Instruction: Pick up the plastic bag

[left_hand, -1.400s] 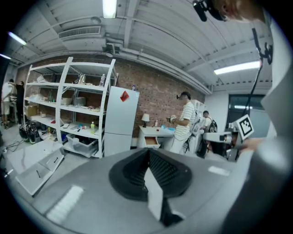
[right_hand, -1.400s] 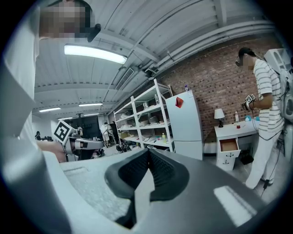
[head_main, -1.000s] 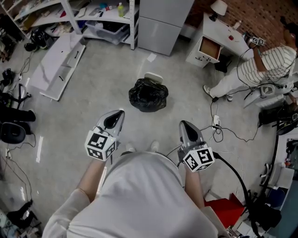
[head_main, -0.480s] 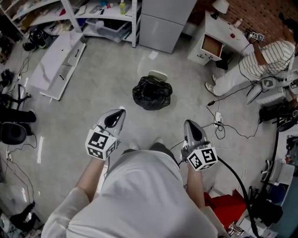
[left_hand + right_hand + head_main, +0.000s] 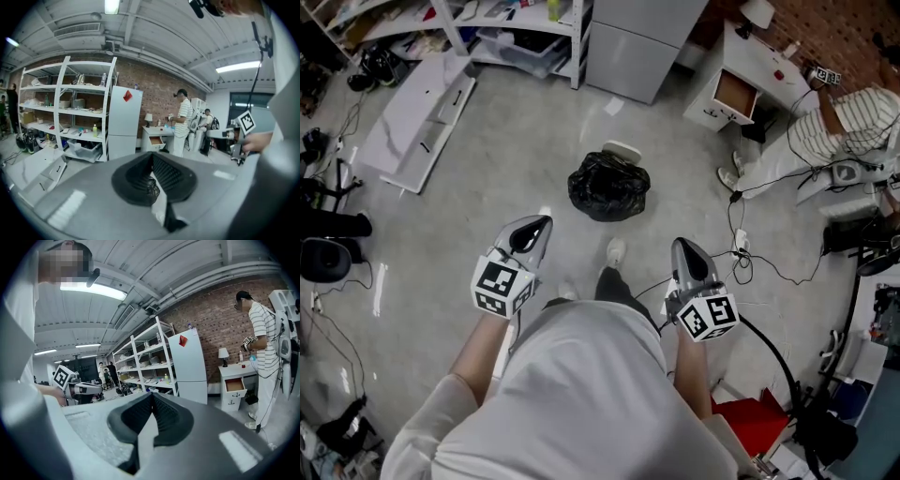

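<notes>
Black plastic bag [image 5: 608,187] on the floor [image 5: 487,169] ahead
My left tongs [image 5: 538,226] and right tongs [image 5: 682,247] both pinched closed, empty.

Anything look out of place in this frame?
Crumpled black plastic bag sits alone mid-floor; a long white panel lies flat beside the white shelving; the small white desk has its drawer open.

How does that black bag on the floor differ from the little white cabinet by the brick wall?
The black bag is dark, crumpled and rounded; the white cabinet is pale and boxy. The bag lies out on open floor; the cabinet stands by the brick wall, its drawer pulled open. Both rest on the floor.
</notes>
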A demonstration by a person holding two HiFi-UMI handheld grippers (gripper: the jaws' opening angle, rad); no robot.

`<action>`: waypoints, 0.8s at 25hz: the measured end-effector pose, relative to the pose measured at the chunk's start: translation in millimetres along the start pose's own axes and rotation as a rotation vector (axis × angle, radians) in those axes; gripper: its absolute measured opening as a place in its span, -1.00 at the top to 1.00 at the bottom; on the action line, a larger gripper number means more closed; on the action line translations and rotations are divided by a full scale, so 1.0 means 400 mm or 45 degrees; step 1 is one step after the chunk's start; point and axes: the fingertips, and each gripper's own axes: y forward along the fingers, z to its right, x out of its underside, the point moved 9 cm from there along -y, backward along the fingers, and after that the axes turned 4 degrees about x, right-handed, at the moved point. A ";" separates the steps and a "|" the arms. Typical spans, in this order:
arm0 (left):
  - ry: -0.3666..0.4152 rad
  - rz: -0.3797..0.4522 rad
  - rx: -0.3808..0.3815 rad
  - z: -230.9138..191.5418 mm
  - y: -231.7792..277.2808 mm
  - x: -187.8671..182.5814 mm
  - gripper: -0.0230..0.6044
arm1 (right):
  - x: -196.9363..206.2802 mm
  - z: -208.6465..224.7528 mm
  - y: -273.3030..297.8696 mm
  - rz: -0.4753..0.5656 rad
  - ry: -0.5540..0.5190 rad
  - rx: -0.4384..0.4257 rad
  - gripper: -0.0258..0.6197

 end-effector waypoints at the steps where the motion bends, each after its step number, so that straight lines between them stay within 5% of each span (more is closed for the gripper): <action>1: 0.005 -0.002 -0.005 -0.002 0.012 -0.003 0.91 | -0.002 0.015 0.015 -0.002 0.002 -0.005 0.92; 20: -0.050 -0.025 -0.134 -0.059 0.373 -0.129 0.92 | -0.089 0.359 0.323 -0.113 -0.057 -0.192 0.92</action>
